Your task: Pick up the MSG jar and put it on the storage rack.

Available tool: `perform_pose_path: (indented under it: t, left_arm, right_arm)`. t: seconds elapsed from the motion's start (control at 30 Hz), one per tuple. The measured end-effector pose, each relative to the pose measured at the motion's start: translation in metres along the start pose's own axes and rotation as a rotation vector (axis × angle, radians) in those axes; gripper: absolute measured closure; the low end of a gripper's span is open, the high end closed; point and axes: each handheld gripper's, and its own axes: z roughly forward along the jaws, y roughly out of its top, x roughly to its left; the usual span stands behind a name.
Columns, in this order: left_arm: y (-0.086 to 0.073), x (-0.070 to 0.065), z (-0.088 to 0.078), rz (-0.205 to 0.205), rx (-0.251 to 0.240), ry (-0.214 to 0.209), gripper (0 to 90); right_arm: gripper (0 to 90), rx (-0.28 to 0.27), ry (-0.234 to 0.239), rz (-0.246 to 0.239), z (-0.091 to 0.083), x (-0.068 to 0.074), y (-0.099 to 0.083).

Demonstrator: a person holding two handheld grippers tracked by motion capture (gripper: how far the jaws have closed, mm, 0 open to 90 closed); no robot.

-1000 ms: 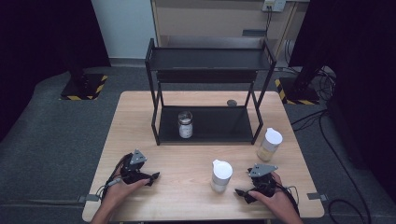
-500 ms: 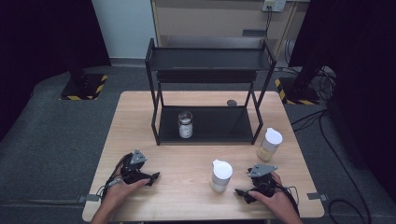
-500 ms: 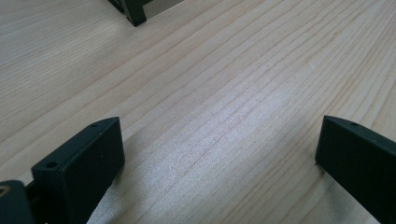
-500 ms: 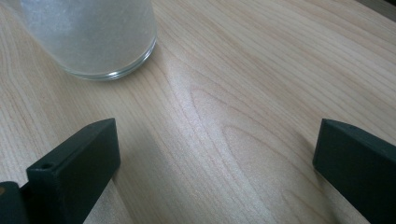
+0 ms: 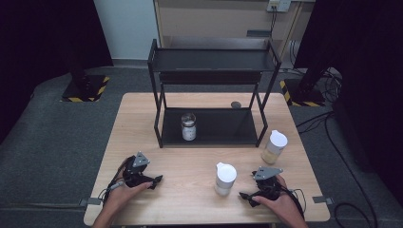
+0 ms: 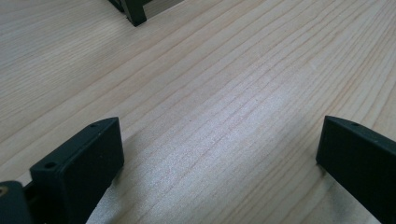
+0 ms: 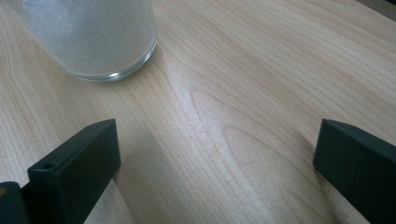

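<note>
Standing upright near the front edge of the counter (image 5: 142, 109), right of the middle: a white jar (image 5: 225, 178) with a white lid. Resting just beside it, toward the front right corner: the right gripper (image 5: 248, 197), jaws spread wide, gripping nothing. Lying near the front left corner: the left gripper (image 5: 157, 179), jaws spread wide too. Standing by the right edge: a tan jar (image 5: 274, 147). Sitting on the black rack (image 5: 214, 59), bottom shelf: a small jar (image 5: 188, 127). Probably just getting ready to grab. Next, likely sliding the right jaws around the white jar and squeezing gently.
</note>
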Motion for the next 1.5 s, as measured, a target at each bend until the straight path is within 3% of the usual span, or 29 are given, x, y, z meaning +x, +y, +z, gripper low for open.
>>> perform_pose_path:
  t: [0.1,0.27,0.43,0.63,1.33,1.5]
  left_arm:
    - [0.0,0.0,0.0,0.0,0.0,0.0,0.0]
    - [0.0,0.0,0.0,0.0,0.0,0.0,0.0]
    - [0.0,0.0,0.0,-0.001,0.0,0.002,0.0]
    - [0.0,-0.001,0.0,-0.003,0.0,0.004,0.0]
    - [0.0,-0.002,0.0,-0.008,0.0,0.009,0.0]
    - [0.0,-0.002,0.0,-0.009,0.0,0.01,0.0]
  right_arm:
    - [5.6,-0.012,0.021,0.001,-0.001,-0.003,-0.002]
    - [4.2,-0.029,0.041,-0.022,-0.004,-0.002,0.001]
    - [5.1,-0.043,0.097,-0.068,-0.004,0.003,0.006]
    - [4.8,-0.072,0.121,-0.068,-0.005,0.005,0.009]
    - [7.1,-0.147,0.157,-0.072,0.002,0.015,0.016]
    - [9.4,-0.187,0.153,-0.05,0.005,0.018,0.017]
